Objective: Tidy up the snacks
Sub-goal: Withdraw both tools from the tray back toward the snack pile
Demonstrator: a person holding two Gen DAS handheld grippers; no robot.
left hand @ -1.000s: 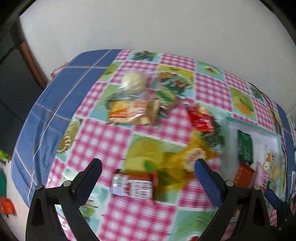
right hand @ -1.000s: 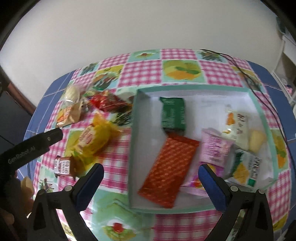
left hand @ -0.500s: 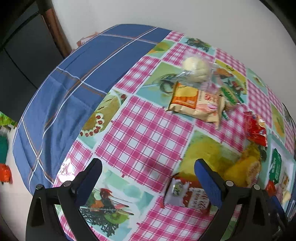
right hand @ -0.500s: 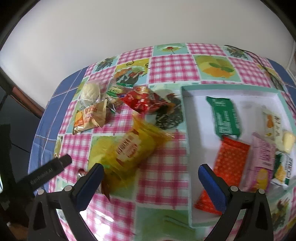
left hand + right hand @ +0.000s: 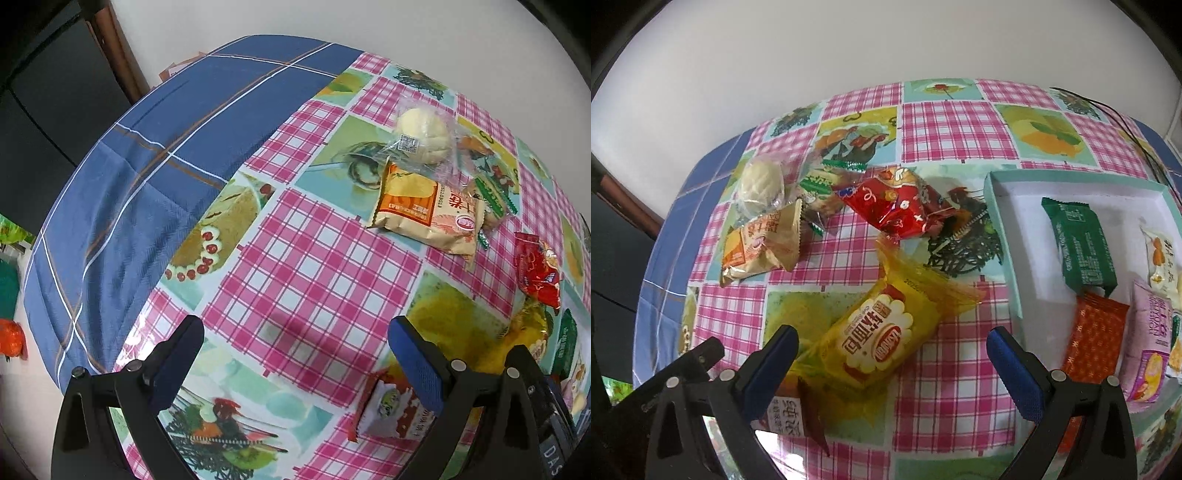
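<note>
right gripper (image 5: 892,354) spread, empty, above the yellow snack pack (image 5: 882,332); box (image 5: 1001,236) at 3 o'clock. close across its middle, not the crinkly ends. left gripper (image 5: 295,350) spread, idle.

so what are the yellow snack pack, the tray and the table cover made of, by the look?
Yellow snack pack: thin, glossy, see-through plastic film; crinkled ends, glare. Tray: probably matte card or paperboard, with thin folded walls, white inside, mint outside. Table cover: likely wipeable vinyl or oilcloth; printed checks with soft sheen. The blue plaid cloth under it looks woven and matte.
</note>
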